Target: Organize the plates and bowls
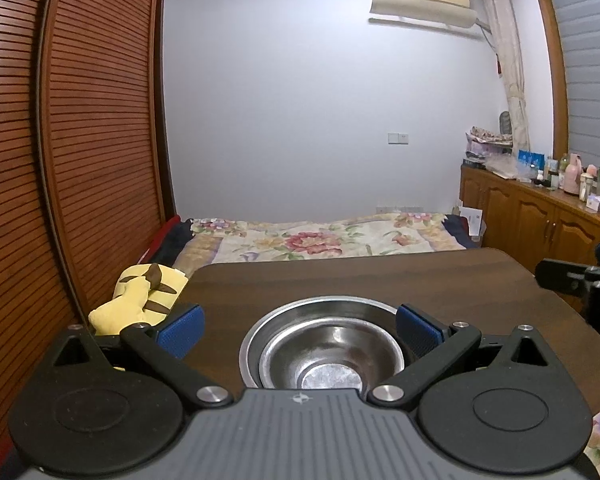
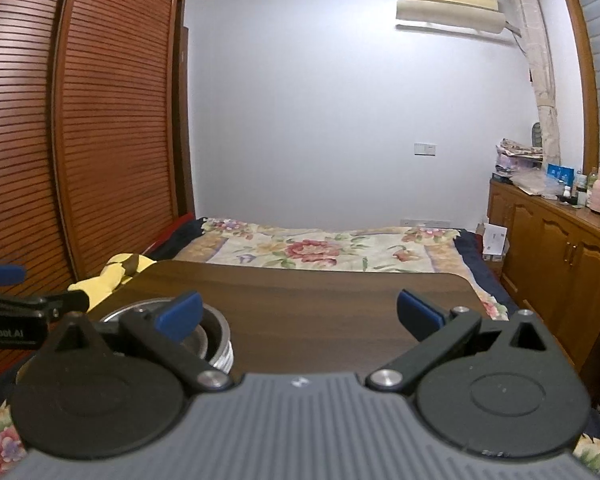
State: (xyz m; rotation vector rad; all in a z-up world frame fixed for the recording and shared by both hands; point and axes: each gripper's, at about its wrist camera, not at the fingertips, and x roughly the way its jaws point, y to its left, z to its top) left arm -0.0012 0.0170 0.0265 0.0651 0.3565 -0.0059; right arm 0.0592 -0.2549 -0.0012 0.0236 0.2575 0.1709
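Observation:
A stack of nested steel bowls (image 1: 322, 344) sits on the dark wooden table (image 1: 340, 280), close in front of the left wrist camera. My left gripper (image 1: 298, 330) is open, its blue pads standing wide on either side of the stack without touching it. In the right wrist view the same bowl stack (image 2: 216, 340) shows at the lower left, partly hidden behind the left finger. My right gripper (image 2: 300, 312) is open over bare table (image 2: 320, 300) with nothing between its pads. The other gripper's black body (image 2: 12, 316) shows at the left edge.
A bed with a floral quilt (image 1: 320, 240) lies beyond the table's far edge. A yellow plush toy (image 1: 144, 296) rests off the table's left corner. Slatted wooden wardrobe doors (image 1: 80, 140) stand on the left, a wooden cabinet (image 1: 540, 216) with bottles on the right.

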